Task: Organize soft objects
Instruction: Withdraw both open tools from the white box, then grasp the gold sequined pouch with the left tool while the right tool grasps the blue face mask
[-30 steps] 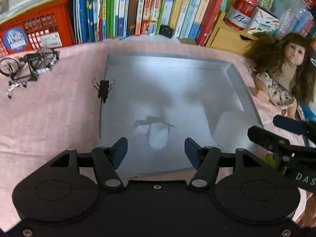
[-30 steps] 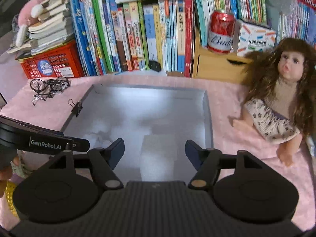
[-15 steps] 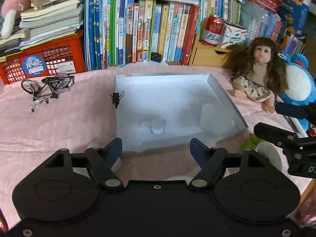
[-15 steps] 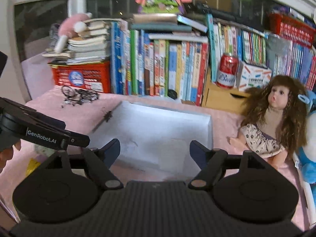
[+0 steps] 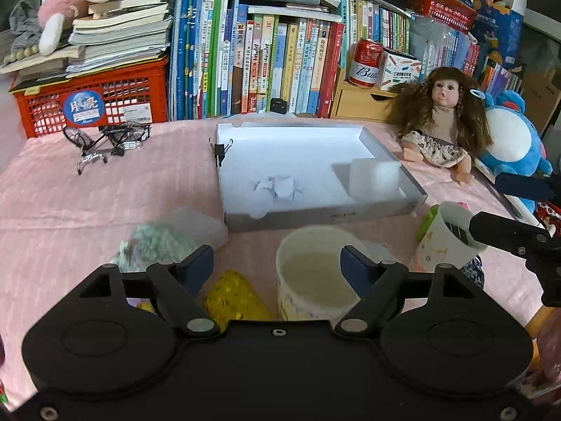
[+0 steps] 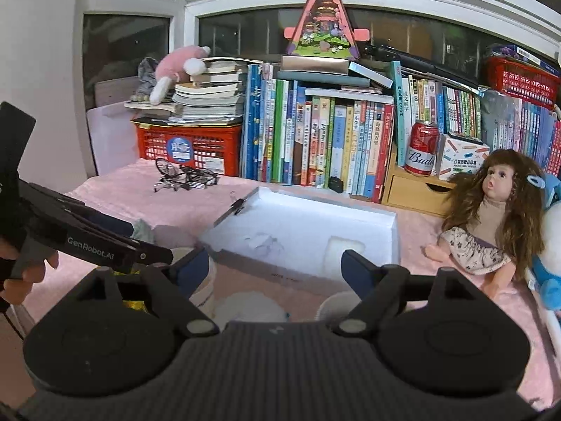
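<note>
My landmark is the shallow white cardboard tray (image 5: 326, 214) lying on the pink cloth-covered bench (image 5: 87, 203). My left gripper (image 5: 277, 263) hangs over the bench on the near side of that tray; its jaws have just been opening and stand wide apart, gripping nothing. Below the gap between them stands an upright cream paper cup (image 5: 312, 280), close to the tray's near wall. Left of the cup lies a yellow crinkly packet (image 5: 233, 298), and further left a pale green-and-white soft bundle (image 5: 154, 245) rests near the tray's near-left corner.

My right gripper (image 6: 275, 266) is also on the near side of the tray; its jaws have just been opening too, and they are wide and empty. A second white paper cup (image 5: 443, 238) stands by the tray's near-right corner.

Inside the tray, a white foam block (image 5: 375, 179) sits against the right wall near the front corner, and a small crumpled white paper piece (image 5: 280, 186) lies around the middle. A black binder clip (image 5: 220, 149) is clipped on the tray's left wall. Right of the tray sits a brown-haired doll in a flowered dress (image 5: 441, 122); a blue and white plush toy (image 5: 512, 140) sits behind her.
</note>
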The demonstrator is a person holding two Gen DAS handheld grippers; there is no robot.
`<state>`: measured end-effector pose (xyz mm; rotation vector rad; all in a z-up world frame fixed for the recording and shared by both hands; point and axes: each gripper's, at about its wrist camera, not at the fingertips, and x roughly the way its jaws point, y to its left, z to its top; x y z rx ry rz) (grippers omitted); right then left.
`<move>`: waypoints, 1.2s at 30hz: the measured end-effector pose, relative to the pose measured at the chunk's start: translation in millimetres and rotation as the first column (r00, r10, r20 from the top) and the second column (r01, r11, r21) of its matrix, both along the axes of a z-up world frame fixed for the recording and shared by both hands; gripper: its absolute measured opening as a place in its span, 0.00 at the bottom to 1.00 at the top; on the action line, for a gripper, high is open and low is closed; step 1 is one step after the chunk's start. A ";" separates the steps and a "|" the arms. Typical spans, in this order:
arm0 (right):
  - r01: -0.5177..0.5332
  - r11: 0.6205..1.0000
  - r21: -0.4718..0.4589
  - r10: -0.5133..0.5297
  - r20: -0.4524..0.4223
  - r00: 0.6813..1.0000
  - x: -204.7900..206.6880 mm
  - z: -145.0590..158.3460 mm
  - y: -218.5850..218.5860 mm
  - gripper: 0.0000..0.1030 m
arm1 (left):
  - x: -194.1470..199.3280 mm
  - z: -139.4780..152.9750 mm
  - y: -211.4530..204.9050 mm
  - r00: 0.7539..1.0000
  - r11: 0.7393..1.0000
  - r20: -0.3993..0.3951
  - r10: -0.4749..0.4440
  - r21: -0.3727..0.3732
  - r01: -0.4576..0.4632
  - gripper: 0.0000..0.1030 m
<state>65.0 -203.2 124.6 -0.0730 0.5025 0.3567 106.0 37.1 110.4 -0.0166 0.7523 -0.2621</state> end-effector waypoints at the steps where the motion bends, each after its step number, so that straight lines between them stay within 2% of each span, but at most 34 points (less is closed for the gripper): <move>1: -0.002 1.000 0.003 0.002 0.002 1.000 -3.9 -1.8 0.8 0.87 | -4.0 -2.5 2.2 1.000 1.000 0.005 0.005 -0.008 -0.005 0.76; 6: -0.008 1.000 -0.010 0.009 0.031 0.999 -24.5 -9.9 5.7 0.89 | -23.5 -17.4 14.7 0.999 0.999 0.009 0.033 -0.025 -0.033 0.78; 12: 0.020 1.000 -0.007 -0.019 0.078 0.997 -43.9 -21.0 8.9 0.93 | -41.0 -36.3 29.4 0.997 0.997 0.017 0.074 -0.007 -0.074 0.80; 16: 0.010 1.000 -0.002 -0.010 0.074 0.997 -51.2 -31.4 14.0 0.94 | -52.9 -45.4 34.8 0.993 0.994 0.059 0.103 0.026 -0.105 0.81; 22: 0.008 1.000 -0.006 -0.007 0.079 0.997 -61.1 -44.3 22.5 0.95 | -72.8 -57.4 35.4 0.978 0.989 0.177 0.115 0.074 -0.130 0.88; 28: 0.007 1.000 0.017 -0.008 0.039 0.999 -64.3 -63.5 27.8 0.95 | -83.9 -75.3 28.2 0.971 0.980 0.221 0.096 0.147 -0.130 0.90; 36: 0.013 1.000 0.028 -0.012 -0.028 1.000 -65.5 -91.9 38.5 0.92 | -80.5 -94.4 32.4 0.974 0.982 0.188 0.127 0.115 -0.150 0.90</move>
